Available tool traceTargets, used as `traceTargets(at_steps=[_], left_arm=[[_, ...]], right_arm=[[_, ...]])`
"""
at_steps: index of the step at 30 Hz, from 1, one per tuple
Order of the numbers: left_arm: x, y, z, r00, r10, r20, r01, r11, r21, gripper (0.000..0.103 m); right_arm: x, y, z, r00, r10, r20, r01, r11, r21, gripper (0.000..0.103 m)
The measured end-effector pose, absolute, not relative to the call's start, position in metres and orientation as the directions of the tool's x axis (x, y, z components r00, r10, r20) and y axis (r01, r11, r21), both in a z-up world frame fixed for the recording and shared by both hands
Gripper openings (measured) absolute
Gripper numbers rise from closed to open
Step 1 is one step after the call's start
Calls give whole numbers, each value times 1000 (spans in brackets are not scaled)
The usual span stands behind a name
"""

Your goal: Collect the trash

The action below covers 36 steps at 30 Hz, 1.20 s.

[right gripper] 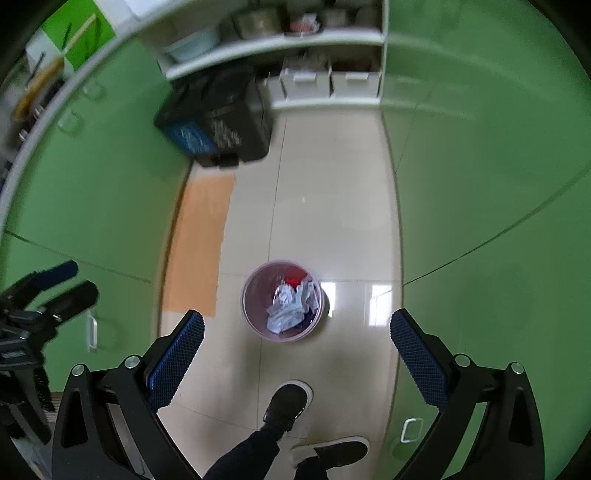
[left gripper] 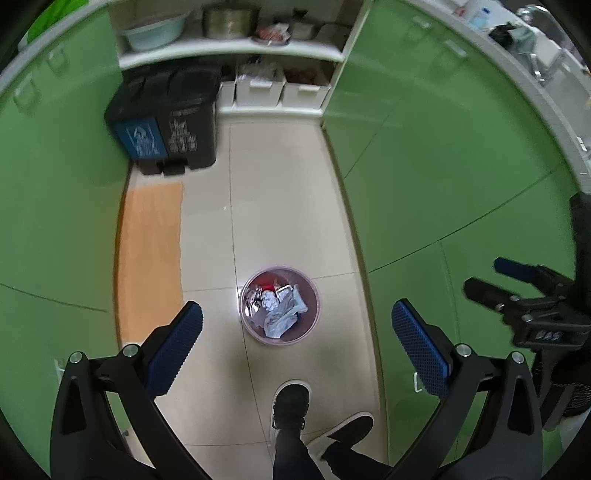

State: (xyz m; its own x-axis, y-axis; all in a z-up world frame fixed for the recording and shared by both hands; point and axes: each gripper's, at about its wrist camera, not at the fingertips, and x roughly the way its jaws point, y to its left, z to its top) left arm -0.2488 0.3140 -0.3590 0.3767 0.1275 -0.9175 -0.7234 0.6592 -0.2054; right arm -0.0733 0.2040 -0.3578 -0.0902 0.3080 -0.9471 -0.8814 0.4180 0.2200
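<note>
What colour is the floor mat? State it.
Light orange mat, lying along the left cabinets; clearest in the left wrist view.

A small round pink bin [left gripper: 279, 305] stands upright on the floor, holding crumpled white paper [left gripper: 282, 314]

Domestic kitchen: green cabinet doors [left gripper: 424, 155] flank a tiled floor [left gripper: 280, 206]; ahead of the jaws, shelves [left gripper: 236, 50] hold pots [left gripper: 229, 20], with a faucet [left gripper: 532, 22] at the counter.
</note>
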Motion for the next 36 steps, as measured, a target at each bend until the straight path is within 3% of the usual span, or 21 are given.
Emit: traceTargets(at_steps=[9,17,25,36], left_arm=[[-228,284,-221,461,188,-867,-663,722,-196,100],[-181,247,-121,571,190,-799,-538,822,-189,100],[-111,186,-48,685,108,-720,-337,923,-183,100],[-35,92,-5,743,-40,-669,-92,983,-162,100]], right_arm=[[-38,144,-201,16,443,-896,-857,468,215,97],[5,65,-95,187,518,-835,-787,588,189,97],[43,-37,-32,383,496,-779,-652,743,153,97],[74,-172,9,571,376,-730,-437,892,118,97]])
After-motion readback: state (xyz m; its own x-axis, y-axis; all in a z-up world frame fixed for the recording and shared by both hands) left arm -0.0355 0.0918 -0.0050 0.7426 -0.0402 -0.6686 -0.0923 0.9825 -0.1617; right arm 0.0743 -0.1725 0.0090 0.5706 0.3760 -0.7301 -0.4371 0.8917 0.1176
